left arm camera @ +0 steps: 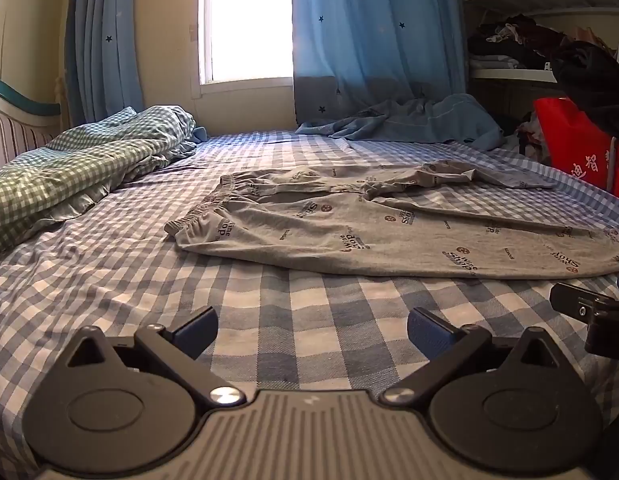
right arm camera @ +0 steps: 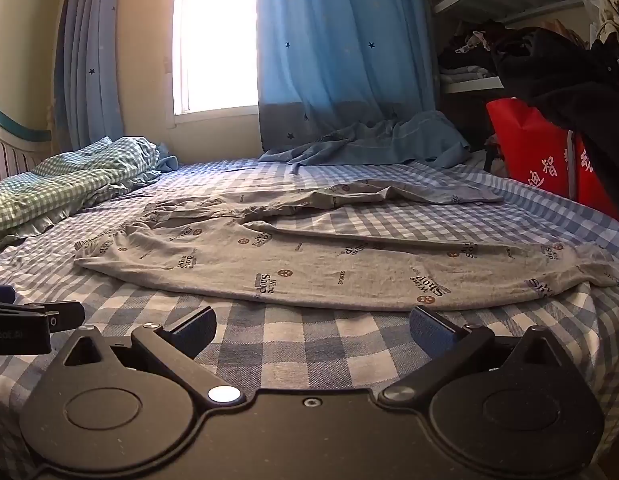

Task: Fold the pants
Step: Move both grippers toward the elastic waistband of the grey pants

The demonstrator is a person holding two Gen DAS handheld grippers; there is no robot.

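Grey printed pants [left arm camera: 381, 232] lie spread on the blue checked bed sheet [left arm camera: 109, 272], waistband to the left, legs running right; the far leg is rumpled. In the right wrist view the pants [right arm camera: 309, 264] lie just beyond the fingers. My left gripper [left arm camera: 312, 330] hovers open over bare sheet, short of the pants' near edge, nothing between its blue pads. My right gripper [right arm camera: 313, 330] is open too, close to the near leg's hem edge, not touching it. Each gripper shows at the other view's edge: right gripper [left arm camera: 589, 316], left gripper [right arm camera: 33, 320].
A bunched green checked quilt [left arm camera: 69, 168] lies at the left by the headboard. A blue cloth [left arm camera: 421, 120] is heaped at the far side under the curtain [left arm camera: 373, 32]. A red bag [left arm camera: 577, 148] and shelves with clothes [left arm camera: 521, 44] stand at the right.
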